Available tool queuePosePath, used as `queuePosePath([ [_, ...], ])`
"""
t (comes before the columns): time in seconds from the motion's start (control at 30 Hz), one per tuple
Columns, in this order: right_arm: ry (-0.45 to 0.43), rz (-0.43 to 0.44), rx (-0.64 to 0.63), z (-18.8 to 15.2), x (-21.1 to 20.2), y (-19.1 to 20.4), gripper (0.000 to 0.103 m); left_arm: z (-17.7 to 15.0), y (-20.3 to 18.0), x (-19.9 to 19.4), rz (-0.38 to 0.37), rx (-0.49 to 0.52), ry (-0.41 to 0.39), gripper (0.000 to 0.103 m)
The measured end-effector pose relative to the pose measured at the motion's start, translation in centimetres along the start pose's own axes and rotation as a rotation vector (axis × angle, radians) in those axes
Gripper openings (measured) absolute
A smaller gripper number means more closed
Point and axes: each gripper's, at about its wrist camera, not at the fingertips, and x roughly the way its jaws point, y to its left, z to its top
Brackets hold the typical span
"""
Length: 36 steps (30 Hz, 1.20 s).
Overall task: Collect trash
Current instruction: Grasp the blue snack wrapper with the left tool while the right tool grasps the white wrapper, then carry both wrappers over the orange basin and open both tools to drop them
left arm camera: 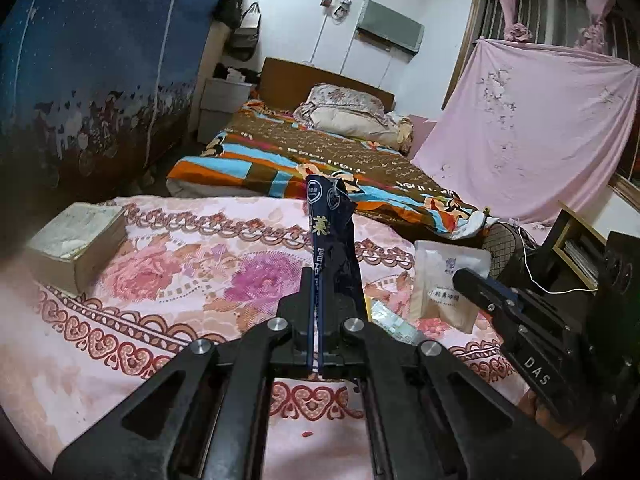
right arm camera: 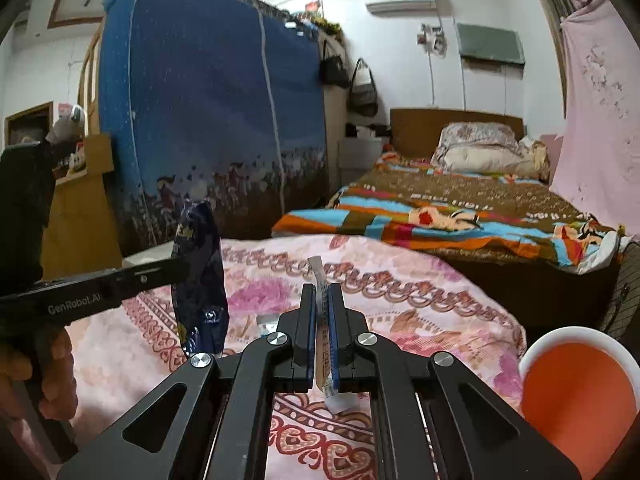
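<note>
L gripper (left arm camera: pixel 316 280): fingers clamped on a dark navy foil wrapper (left arm camera: pixel 334 232), glossy, crinkled, standing upright out of the tips w/ pale print I can't read. Lower end pinched between the blue pads, hidden by the black linkage.

R gripper (right arm camera: pixel 322 292): fingers clamped on a thin white paper-like strip (right arm camera: pixel 320 276), narrow, flat; fine print too small to make out. One end pokes up past the tips, the other hangs below the pads.

Both held above a pink floral quilt (left arm camera: pixel 180 272), soft, woven look, heart-scroll border.

From R wrist view, low right: round white-rimmed bin (right arm camera: pixel 576 376) w/ orange inside, cut off by frame edge. At left, L gripper seen side-on w/ the wrapper; part of a hand (right arm camera: pixel 36 368) on its grip.

On the quilt: cream pouch (left arm camera: pixel 448 284), matte, partly behind R gripper body; small clear packet (left arm camera: pixel 394 318) beside it, mostly hidden. Thick worn book (left arm camera: pixel 76 240) at left.

Further back: bed w/ striped brown-orange cover (left arm camera: pixel 304 156), pillow (left arm camera: pixel 344 108), blue fabric wardrobe (right arm camera: pixel 208 112).
</note>
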Motion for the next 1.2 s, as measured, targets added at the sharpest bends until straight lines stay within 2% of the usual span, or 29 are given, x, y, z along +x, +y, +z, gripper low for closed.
queuePosePath([
  [0.3, -0.204, -0.097, -0.022, 0.4, -4.0, -0.2, 0.004, 0.6, -3.6, -2.0, -0.017, 0.085, -0.148, 0.000],
  [0.43, -0.310, -0.183, -0.040, 0.7, -6.1, -0.8, 0.004, 0.7, -6.1, -2.4, -0.056, 0.147, -0.196, 0.000],
  [0.6, -0.381, -0.274, -0.022, 0.8, -8.2, -2.4, 0.004, 0.6, -9.2, -2.4, -0.117, 0.217, -0.243, 0.000],
  [0.87, -0.373, -0.391, 0.066, 0.5, -9.6, -6.5, 0.004, 0.6, -13.7, 0.2, -0.229, 0.261, -0.176, 0.000],
  [1.2, -0.329, -0.529, 0.175, -0.8, -11.0, -11.0, 0.004, -0.5, -19.1, 3.3, -0.323, 0.312, -0.083, 0.000],
])
